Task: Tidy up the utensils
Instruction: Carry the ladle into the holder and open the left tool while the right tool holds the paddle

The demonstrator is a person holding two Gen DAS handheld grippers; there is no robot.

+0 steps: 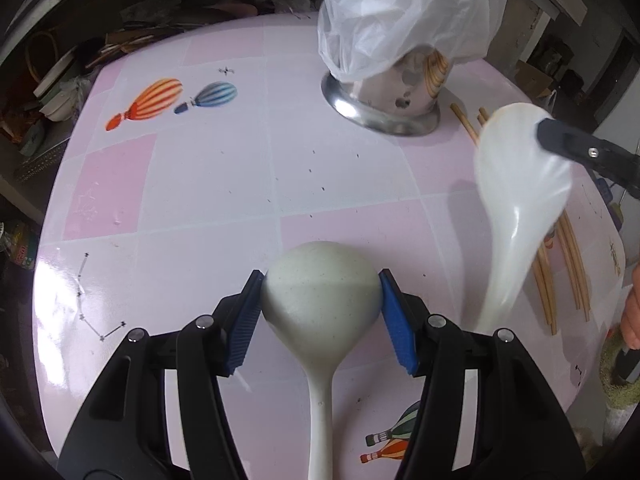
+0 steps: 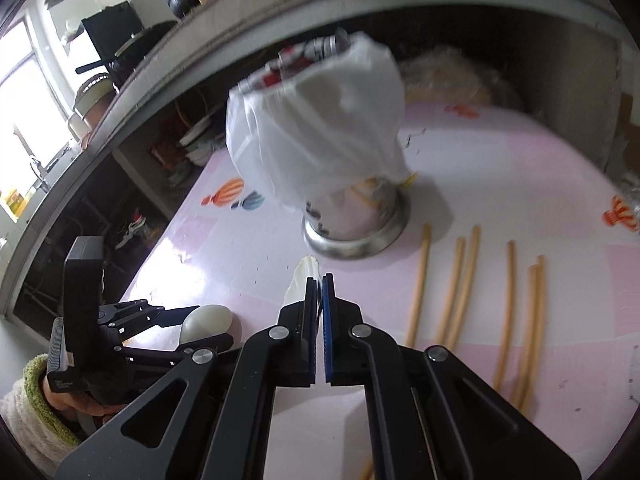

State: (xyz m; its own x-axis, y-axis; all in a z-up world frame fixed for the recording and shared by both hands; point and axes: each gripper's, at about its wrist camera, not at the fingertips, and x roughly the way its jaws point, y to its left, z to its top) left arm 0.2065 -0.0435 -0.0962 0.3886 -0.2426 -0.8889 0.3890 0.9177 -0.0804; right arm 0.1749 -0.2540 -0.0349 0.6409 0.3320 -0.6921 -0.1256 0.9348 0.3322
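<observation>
Left gripper (image 1: 320, 304): blue pads clamped on both sides of the bowl of a pale speckled spoon (image 1: 320, 300), handle running back toward the camera, over the pink balloon-print table (image 1: 208, 184). Right gripper (image 2: 319, 280): jaws pinched together on the rim of a second, glossy white spoon (image 1: 520, 184), held clear of the table, handle hanging down. Spoon count: two, one per gripper.

Beside the right gripper, bamboo chopsticks (image 2: 464, 284) lie loose on the table, roughly parallel; about seven visible in the right wrist view, exact count uncertain where they overlap.

Farther back: one steel utensil holder (image 1: 384, 104), upright on a flared base, top draped in a white plastic bag (image 1: 400, 12). Holder contents hidden.
</observation>
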